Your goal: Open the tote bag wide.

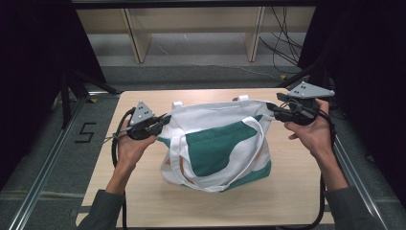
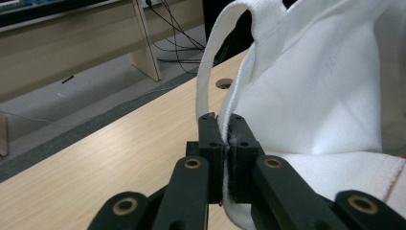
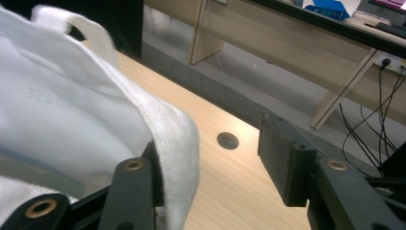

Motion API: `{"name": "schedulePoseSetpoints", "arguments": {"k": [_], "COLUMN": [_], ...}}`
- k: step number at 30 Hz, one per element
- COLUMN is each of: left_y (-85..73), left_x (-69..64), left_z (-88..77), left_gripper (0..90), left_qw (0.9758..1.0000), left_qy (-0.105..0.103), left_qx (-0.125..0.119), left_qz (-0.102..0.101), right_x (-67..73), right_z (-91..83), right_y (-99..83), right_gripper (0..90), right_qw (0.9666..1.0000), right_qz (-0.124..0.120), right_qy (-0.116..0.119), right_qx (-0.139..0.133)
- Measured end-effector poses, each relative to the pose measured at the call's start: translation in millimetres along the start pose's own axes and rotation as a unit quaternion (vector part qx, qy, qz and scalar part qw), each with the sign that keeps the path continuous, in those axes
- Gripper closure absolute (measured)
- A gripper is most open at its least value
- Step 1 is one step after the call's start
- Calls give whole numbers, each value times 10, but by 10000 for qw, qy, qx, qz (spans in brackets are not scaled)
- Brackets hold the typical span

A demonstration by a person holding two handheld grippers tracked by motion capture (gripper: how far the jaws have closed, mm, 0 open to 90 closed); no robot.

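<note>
A white and green tote bag [image 1: 215, 143] stands slumped in the middle of the wooden table [image 1: 139, 191], its white handles draped over the front. My left gripper [image 1: 165, 120] is at the bag's top left corner. In the left gripper view it [image 2: 225, 139] is shut on the bag's white rim [image 2: 311, 105], beside a handle strap [image 2: 206, 81]. My right gripper [image 1: 271, 108] is at the top right corner. In the right gripper view it [image 3: 215, 153] stands open, and the bag's rim [image 3: 177, 139] lies folded over its left jaw, apart from the right one.
A round cable hole [image 3: 228, 140] is in the tabletop just past the bag's right corner. Beyond the table's far edge are wooden benches [image 1: 139, 43] and loose cables [image 1: 282, 43] on the floor. Black curtains flank both sides.
</note>
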State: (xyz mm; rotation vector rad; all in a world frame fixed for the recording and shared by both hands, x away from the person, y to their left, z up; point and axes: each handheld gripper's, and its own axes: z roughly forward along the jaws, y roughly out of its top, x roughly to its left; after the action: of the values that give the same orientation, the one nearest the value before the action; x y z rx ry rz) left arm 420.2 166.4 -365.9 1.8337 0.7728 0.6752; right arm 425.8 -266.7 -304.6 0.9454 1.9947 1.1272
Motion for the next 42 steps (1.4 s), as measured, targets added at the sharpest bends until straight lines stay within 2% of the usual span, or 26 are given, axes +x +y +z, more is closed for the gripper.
{"name": "schedulePoseSetpoints", "arguments": {"k": [2, 3, 5, 8, 12, 13, 15, 16, 17, 19, 21, 22, 23, 24, 26, 28, 29, 31, 32, 33, 36, 37, 38, 39, 41, 42], "left_y": [-5, -9, -19, -29, -36, -38, -36, -36, -38, -39, -33, -33, -25, -25, -21, -22, -23, -10, 9, 73, 203, 282, 350, 363, 304, 304], "left_x": [30, 44, 46, 48, 63, 81, 87, 87, 90, 106, 103, 103, 111, 111, 120, 139, 162, 213, 221, 244, 252, 244, 144, 62, -156, -156], "left_z": [65, 96, 136, 152, 186, 207, 221, 221, 228, 231, 219, 219, 209, 209, 198, 188, 185, 149, 102, -4, -151, -267, -426, -514, -611, -611], "left_gripper": [865, 865, 865, 866, 864, 864, 861, 859, 850, 836, 829, 825, 815, 801, 746, 621, 621, 467, 402, 369, 339, 337, 376, 383, 364, 355], "left_qw": [10000, 9999, 9999, 9998, 9997, 9997, 9998, 9998, 9996, 9995, 9995, 9995, 9996, 9996, 9994, 9989, 9984, 9971, 9942, 9866, 9839, 9859, 9877, 9918, 9928, 9928], "left_qy": [12, 27, 15, 87, 66, 56, 41, 41, 59, 60, 66, 66, 54, 54, 87, 161, 192, 221, 129, -61, -110, -158, -263, -291, -432, -432], "left_qx": [24, 34, 101, 144, 193, 163, 156, 156, 185, 173, 156, 156, 151, 151, 117, 90, 76, 10, -89, -364, -504, -639, -837, -718, -520, -520], "left_qz": [-75, -95, -103, -103, -116, -145, -142, -142, -225, -269, -258, -258, -241, -241, -328, -434, -519, -729, -1067, -1591, -1714, -1540, -1293, -1015, -987, -987], "right_x": [-9, -6, -13, -26, 2, 49, 176, 232, 308, 408, 501, 501, 586, 625, 654, 691, 704, 712, 716, 706, 690, 691, 701, 715, 738, 738], "right_z": [-20, -114, -173, -304, -465, -575, -666, -700, -739, -789, -845, -845, -854, -841, -827, -762, -738, -660, -609, -551, -495, -476, -458, -460, -476, -476], "right_y": [30, 91, 130, 187, 284, 340, 357, 351, 334, 293, 255, 255, 211, 188, 171, 142, 127, 87, 62, 38, 30, 27, 31, 27, 10, 10], "right_gripper": [523, 503, 478, 473, 470, 470, 465, 460, 457, 456, 456, 456, 449, 449, 452, 504, 554, 722, 797, 852, 871, 874, 879, 880, 883, 883], "right_qw": [10000, 9997, 9996, 9987, 9979, 9968, 9966, 9963, 9956, 9938, 9919, 9919, 9903, 9904, 9896, 9913, 9914, 9908, 9900, 9913, 9913, 9912, 9896, 9900, 9886, 9886], "right_qz": [-68, -151, -119, 204, 238, 133, 99, -45, 14, -111, -24, -24, 1, -23, -25, -145, -148, -345, -388, -488, -650, -705, -760, -766, -875, -875], "right_qy": [7, 169, 248, 417, 414, 513, 659, 688, 795, 893, 1146, 1146, 1298, 1301, 1385, 1264, 1275, 1289, 1346, 1210, 1127, 1101, 1209, 1169, 1193, 1193], "right_qx": [-50, 28, -16, -196, -440, -604, -476, -518, -496, -657, -554, -554, -494, -474, -381, -349, -250, -206, -163, -178, -214, -213, -175, -210, -275, -275]}}
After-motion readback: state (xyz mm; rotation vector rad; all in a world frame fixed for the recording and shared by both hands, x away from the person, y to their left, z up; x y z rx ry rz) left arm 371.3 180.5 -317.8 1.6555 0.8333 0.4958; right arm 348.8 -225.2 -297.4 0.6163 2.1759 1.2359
